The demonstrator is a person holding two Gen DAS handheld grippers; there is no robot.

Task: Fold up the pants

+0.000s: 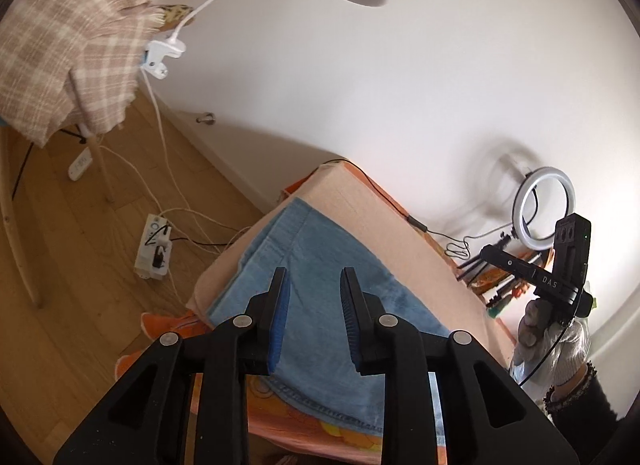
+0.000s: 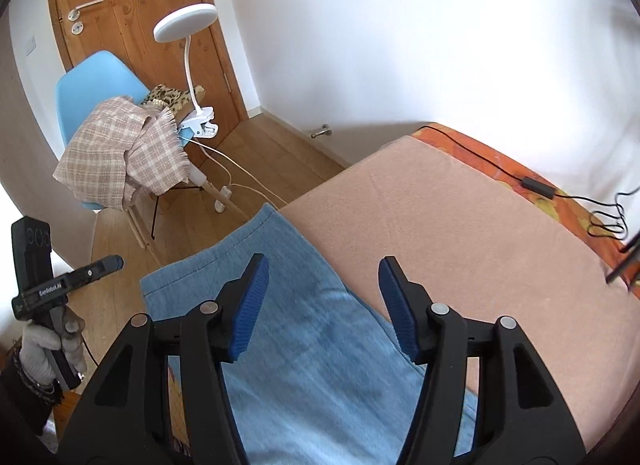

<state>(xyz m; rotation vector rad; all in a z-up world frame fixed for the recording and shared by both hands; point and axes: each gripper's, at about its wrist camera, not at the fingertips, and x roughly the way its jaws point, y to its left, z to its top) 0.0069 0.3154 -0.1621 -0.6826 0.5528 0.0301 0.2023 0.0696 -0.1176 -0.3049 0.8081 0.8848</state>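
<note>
1 pants (image 2: 304, 345), blue. 2 grippers: left (image 1: 313, 317), right (image 2: 324, 305). 2 gloved hands (image 2: 52, 341). 1 bed (image 2: 460, 225). 1 chair (image 2: 86, 77). 1 checked cloth (image 2: 120, 149). 1 clip lamp (image 2: 186, 21). 1 ring light (image 1: 544, 209). 1 door (image 2: 132, 5). 1 power strip (image 1: 154, 247).

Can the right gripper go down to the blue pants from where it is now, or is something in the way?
Probably yes. The right gripper hangs open just above the blue pants, nothing between its fingers. The left gripper is off to the side.

Left claw (image 1: 313, 307) gapes empty above blue pants (image 1: 320, 265).
</note>
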